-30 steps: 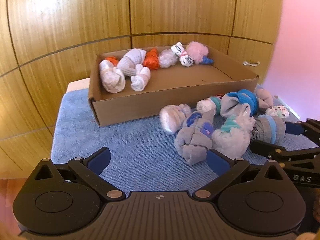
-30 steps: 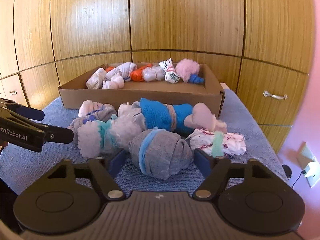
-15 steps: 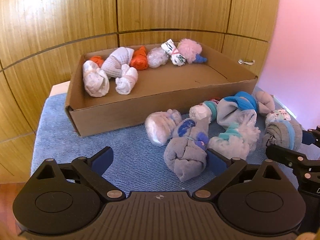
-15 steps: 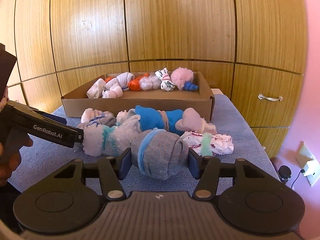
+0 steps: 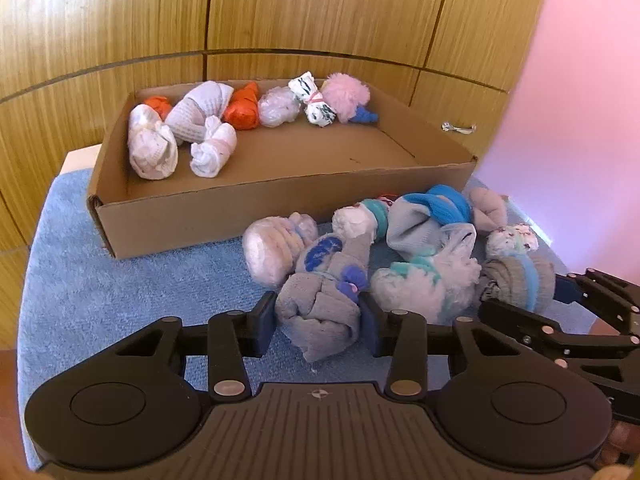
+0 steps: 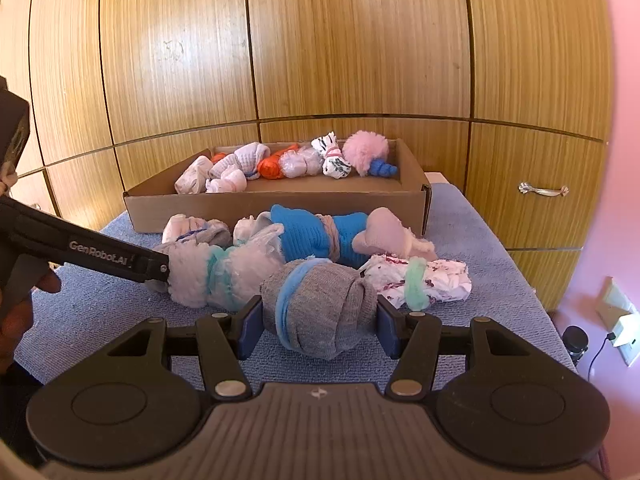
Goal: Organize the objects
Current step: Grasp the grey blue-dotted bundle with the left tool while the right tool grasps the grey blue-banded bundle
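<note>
1. The left gripper [image 5: 318, 320] has its jaws closing on a grey rolled sock bundle with blue and purple patches [image 5: 320, 312]; both blue pads already press its sides, and the bundle lies on the blue towel [image 5: 120, 288].
2. The right gripper [image 6: 316, 322] is clenched on a grey rolled sock bundle with a light-blue band [image 6: 320, 308], one pad against each end, the bundle low over the towel.
3. Between the two bundles sits a fluffy white sock roll with a teal band [image 6: 212, 276], touching the left gripper's finger.
4. Behind them lie a bright blue sock roll [image 6: 312, 234] and a white speckled roll with a green band [image 6: 416, 280].
5. An open shallow cardboard box [image 5: 280, 196] stands at the towel's far edge, just beyond the loose pile.
6. Along the box's back wall rest white, orange and zebra-patterned rolls and a fluffy pink bundle [image 5: 346, 96].
</note>
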Demonstrator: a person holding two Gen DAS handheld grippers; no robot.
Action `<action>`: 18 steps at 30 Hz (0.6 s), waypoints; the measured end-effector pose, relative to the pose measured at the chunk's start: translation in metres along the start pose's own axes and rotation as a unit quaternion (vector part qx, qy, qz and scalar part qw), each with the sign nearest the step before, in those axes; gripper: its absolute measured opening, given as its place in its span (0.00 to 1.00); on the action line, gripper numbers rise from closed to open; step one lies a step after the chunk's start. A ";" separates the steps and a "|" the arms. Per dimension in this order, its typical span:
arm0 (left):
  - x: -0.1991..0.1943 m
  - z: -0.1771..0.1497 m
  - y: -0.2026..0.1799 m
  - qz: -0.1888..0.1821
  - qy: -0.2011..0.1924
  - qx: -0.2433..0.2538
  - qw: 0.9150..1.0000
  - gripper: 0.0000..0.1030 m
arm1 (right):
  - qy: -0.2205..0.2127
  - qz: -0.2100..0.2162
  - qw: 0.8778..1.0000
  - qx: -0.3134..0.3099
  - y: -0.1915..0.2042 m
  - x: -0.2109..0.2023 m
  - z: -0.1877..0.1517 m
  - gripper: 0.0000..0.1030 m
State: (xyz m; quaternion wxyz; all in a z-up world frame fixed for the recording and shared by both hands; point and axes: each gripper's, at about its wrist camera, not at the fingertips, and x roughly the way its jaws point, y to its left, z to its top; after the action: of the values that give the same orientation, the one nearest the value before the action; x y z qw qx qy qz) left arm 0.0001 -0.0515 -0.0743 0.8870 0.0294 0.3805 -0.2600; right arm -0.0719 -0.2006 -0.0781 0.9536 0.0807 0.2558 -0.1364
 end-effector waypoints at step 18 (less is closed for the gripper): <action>-0.058 -0.005 0.019 0.029 -0.043 0.015 0.999 0.47 | -0.013 0.011 1.000 -0.007 0.001 -0.015 0.013 0.51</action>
State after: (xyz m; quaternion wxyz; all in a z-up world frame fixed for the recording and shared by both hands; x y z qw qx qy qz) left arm -0.0273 -0.0081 -0.0411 0.9092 0.0423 0.3371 -0.2408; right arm -0.0778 -0.1991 -0.0589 0.9588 0.0752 0.2436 -0.1255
